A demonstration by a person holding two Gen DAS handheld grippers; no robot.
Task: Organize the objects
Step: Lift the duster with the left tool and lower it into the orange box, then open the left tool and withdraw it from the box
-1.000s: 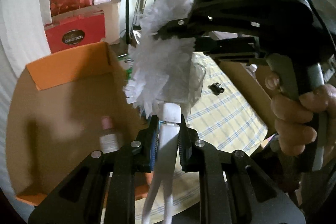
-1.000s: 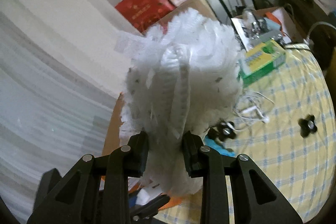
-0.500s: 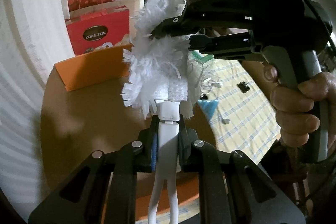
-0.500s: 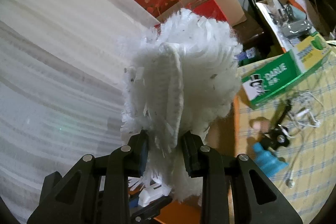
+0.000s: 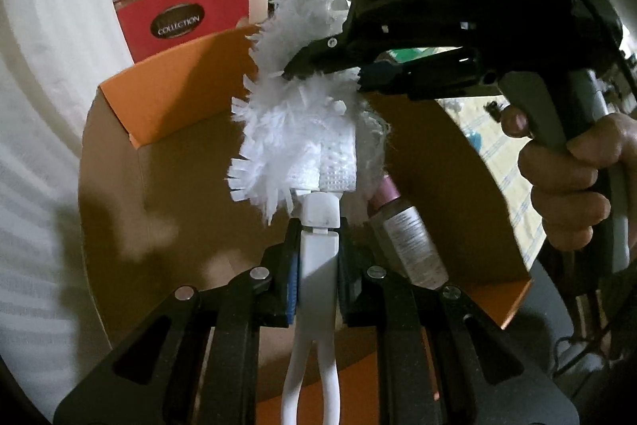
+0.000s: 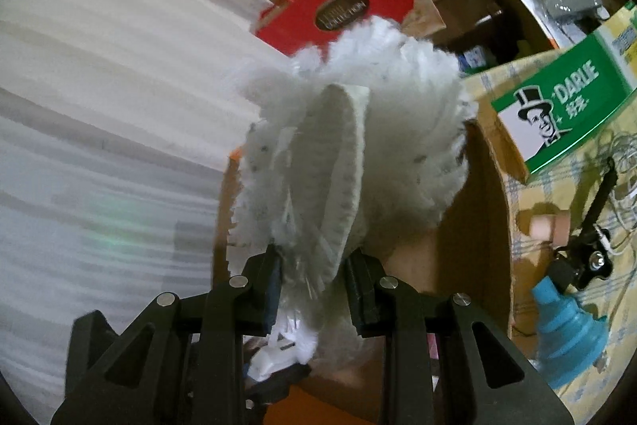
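left hand-held gripper: jaws pinched on the white handle of the duster, frame centre.
right hand-held gripper: jaws squeezed into the duster's fluffy head; in the left view it enters from the upper right, a hand on its grip.
change vs 1 s ago: both grips same; orange box now fills the left frame under the duster, checked cloth pushed to the right edge. Bottle was left of the handle, now right of it, lying on the box floor.
duster location: held over the open box, head toward the far wall; contact with the box can't be told.
left view only: bottle, the hand, red COLLECTION bag behind the box.
right view only: green DARLIE carton, blue funnel-like piece, black knob, cables on the checked cloth at right.
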